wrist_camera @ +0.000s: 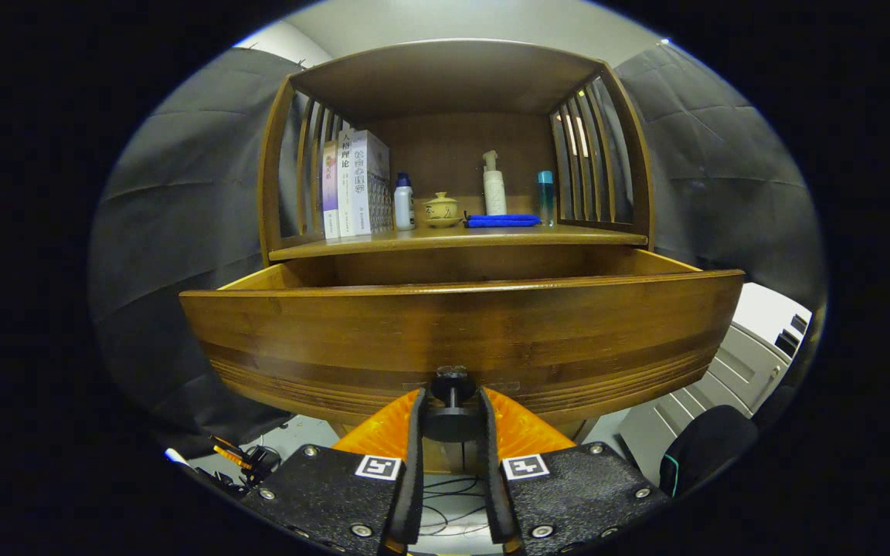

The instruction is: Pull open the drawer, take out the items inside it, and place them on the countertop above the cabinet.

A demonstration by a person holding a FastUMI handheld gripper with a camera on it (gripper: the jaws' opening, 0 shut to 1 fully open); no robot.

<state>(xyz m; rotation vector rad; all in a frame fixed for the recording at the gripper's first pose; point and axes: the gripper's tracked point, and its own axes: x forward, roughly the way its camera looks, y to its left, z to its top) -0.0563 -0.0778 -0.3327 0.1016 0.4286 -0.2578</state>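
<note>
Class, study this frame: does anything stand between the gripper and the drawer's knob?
Nothing visible does. The gripper has its fingers either side of the knob on the pulled-out drawer, seemingly clamped on it.

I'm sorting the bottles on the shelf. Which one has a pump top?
The tall white bottle, standing behind the blue cloth. The hand-held gripper grips the drawer knob.

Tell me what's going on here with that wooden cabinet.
A handheld gripper has its two fingers closed around the knob of the wooden drawer, which stands pulled out from the cabinet. From this low angle the drawer's inside is hidden. On the countertop above stand books, a small white bottle, a lidded ceramic pot, a pump bottle, a folded blue cloth and a slim blue bottle.
</note>
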